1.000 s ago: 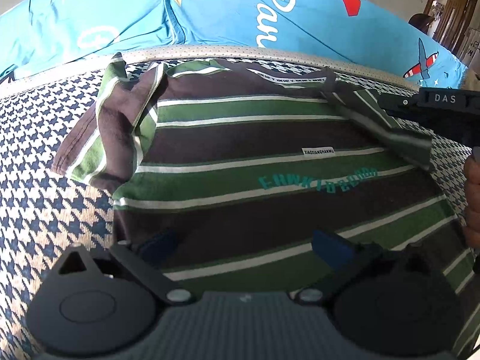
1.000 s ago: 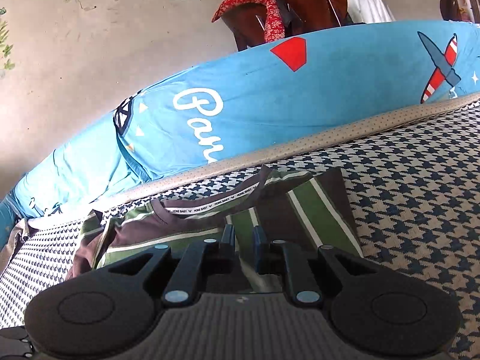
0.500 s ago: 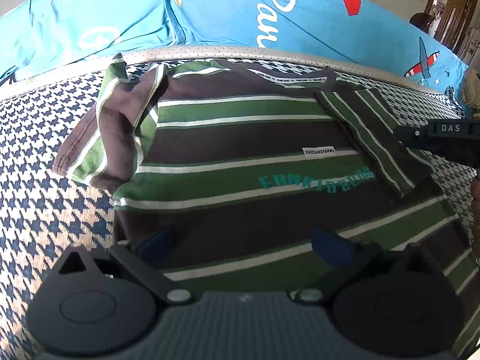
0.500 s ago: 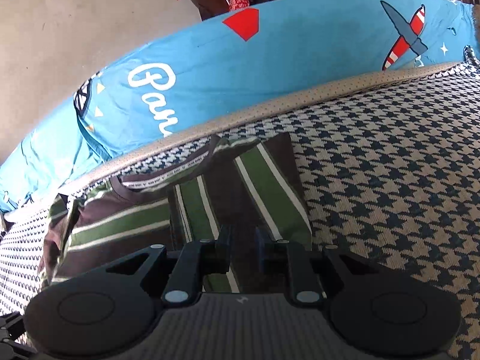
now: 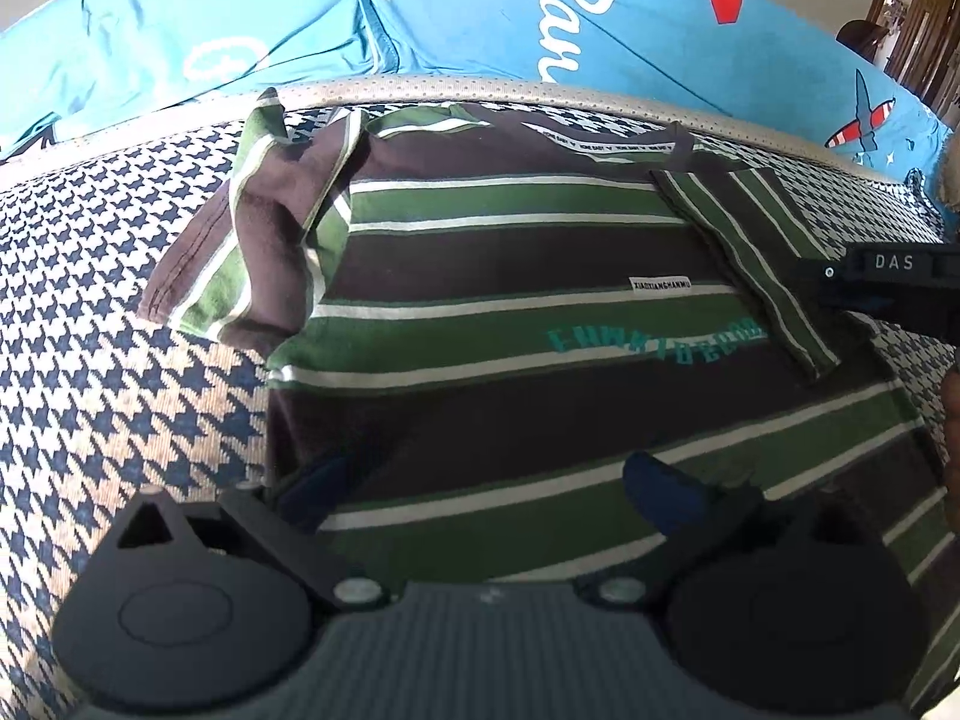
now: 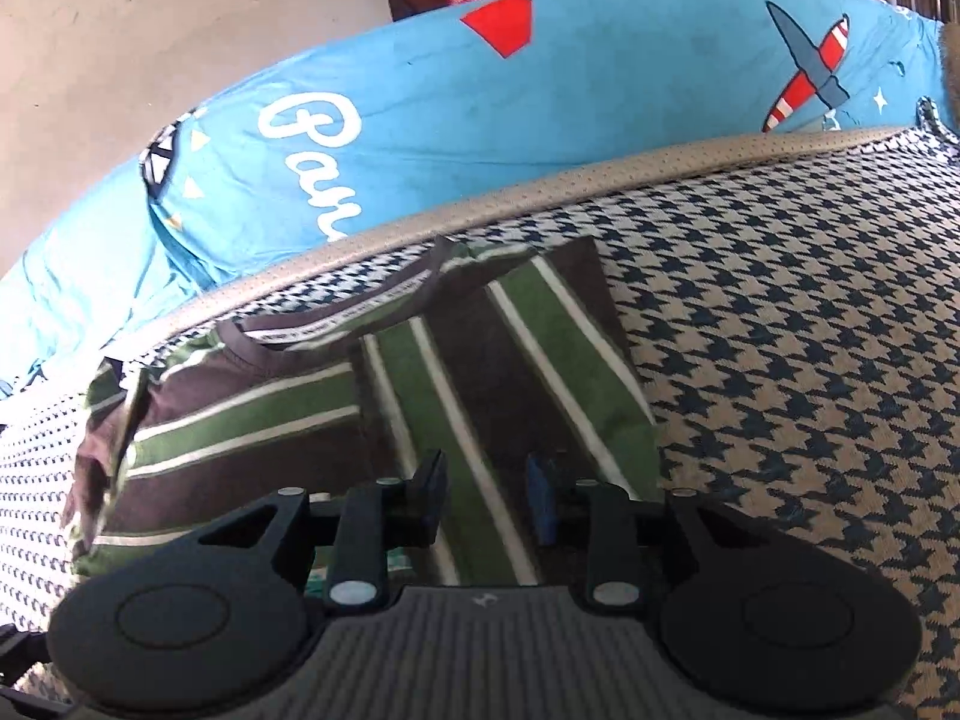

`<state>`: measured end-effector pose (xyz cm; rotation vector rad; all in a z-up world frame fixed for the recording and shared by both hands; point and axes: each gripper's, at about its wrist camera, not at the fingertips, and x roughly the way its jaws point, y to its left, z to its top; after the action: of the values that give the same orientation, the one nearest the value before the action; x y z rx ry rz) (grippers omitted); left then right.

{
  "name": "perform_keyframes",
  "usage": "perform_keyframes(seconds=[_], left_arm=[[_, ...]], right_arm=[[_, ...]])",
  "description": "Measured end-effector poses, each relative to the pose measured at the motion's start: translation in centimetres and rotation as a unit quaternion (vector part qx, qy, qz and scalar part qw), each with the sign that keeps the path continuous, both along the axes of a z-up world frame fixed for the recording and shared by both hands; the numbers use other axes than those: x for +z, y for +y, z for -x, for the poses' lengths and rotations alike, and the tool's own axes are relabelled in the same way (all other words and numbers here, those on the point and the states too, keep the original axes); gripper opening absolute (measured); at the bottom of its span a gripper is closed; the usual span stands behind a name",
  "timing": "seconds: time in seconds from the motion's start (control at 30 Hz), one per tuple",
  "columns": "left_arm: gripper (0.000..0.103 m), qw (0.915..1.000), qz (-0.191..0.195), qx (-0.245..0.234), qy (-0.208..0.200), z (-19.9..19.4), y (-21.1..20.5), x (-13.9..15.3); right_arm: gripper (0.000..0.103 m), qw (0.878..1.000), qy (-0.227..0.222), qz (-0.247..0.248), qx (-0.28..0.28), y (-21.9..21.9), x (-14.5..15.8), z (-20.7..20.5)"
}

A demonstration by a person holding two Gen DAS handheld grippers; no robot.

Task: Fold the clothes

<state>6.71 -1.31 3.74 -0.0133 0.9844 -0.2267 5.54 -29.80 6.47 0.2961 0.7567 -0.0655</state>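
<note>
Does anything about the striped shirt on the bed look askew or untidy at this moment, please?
Yes. The striped T-shirt's left sleeve is bunched and twisted beside the body, whereas the right sleeve lies folded flat across the chest. Nothing looks damaged.

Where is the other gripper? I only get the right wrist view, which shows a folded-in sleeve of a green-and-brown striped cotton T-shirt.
Observer: The left gripper hangs over the lower body of the green-and-brown striped T-shirt, jaws wide open.
Operator: Is anything printed on the front?
Observer: Yes, teal lettering runs across the chest, just below a small white label.
</note>
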Motion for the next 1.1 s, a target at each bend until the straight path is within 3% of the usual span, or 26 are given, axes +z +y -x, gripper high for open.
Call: perform_keyframes(seconds=[0.43, 1.1], left_arm=[[0.103, 0.9997, -0.016, 0.015, -0.009, 1.3, 3.7, 0.5], [0.103, 0.999, -0.024, 0.037, -0.008, 2.7, 10.0, 0.5]], right_arm=[[0.03, 0.995, -0.039, -0.05, 0.083, 8.0, 1.8, 0.8], [0.03, 0.961, -0.055, -0.062, 0.264, 21.2, 0.1, -2.9]])
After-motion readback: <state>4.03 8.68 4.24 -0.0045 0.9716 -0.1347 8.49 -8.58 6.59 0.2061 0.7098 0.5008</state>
